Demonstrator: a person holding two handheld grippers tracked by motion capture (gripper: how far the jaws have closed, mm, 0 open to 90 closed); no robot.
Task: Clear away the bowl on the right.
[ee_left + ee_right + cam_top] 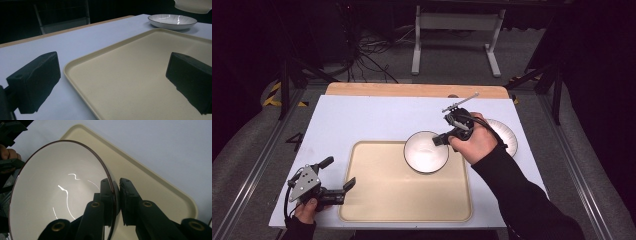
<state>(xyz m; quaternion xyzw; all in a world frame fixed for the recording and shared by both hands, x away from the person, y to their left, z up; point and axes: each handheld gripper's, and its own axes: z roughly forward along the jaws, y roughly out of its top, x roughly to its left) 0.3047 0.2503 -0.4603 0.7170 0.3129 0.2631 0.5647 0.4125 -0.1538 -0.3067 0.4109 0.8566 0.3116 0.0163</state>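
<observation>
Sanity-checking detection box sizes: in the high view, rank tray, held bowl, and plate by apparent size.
1. Tray, clearly largest.
2. Bowl, held at its rim by the right gripper.
3. Plate, unsure: the hand hides much of it, and the lifted bowl sits nearer the camera, so the two may be alike.

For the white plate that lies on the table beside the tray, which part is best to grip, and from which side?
Probably the rim. The plate is shallow and lies flat, so pinch its raised edge with one jaw inside and one outside, coming from the person's side, as the right gripper holds the bowl.
</observation>
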